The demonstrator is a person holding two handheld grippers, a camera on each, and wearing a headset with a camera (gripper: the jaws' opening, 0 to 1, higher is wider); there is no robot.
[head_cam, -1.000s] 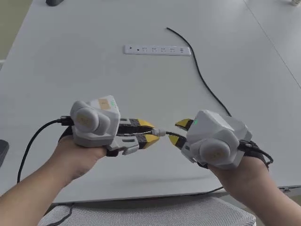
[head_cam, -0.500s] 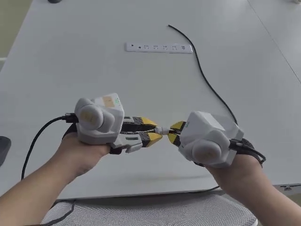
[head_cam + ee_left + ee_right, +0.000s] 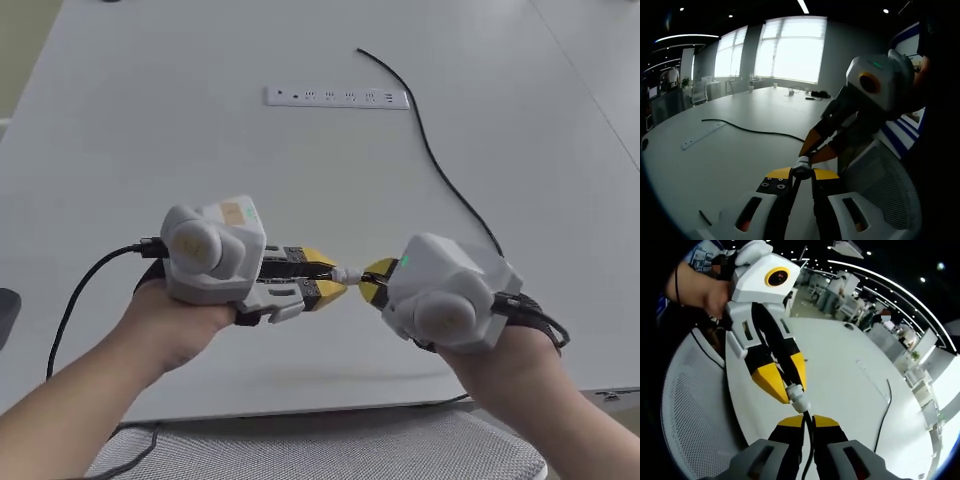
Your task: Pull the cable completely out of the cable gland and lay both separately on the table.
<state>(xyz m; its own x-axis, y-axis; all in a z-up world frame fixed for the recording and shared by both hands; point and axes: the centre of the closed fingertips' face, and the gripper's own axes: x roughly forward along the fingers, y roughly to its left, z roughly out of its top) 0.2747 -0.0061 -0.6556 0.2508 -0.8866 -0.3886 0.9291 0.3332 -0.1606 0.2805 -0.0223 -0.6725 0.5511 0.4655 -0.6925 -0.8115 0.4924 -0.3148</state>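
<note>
White gland (image 3: 345, 275) pinched by L gripper (image 3: 337, 277) tips; cable (image 3: 809, 437) btwn R gripper (image 3: 372, 280) tips

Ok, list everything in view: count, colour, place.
cable gland: one, white, in the air at the left gripper's tips
cable: one, black, thin, running from the gland between the right gripper's jaws
power strip: one, white, flat on the far part of the table
loose cord: one, black, on the table right of the strip
table: one, white
mesh chair: one, grey, at the near edge
left gripper: grey, yellow tips, shut on the gland
right gripper: grey, yellow tips, shut on the cable
left hand, right hand: holding the grippers
</note>
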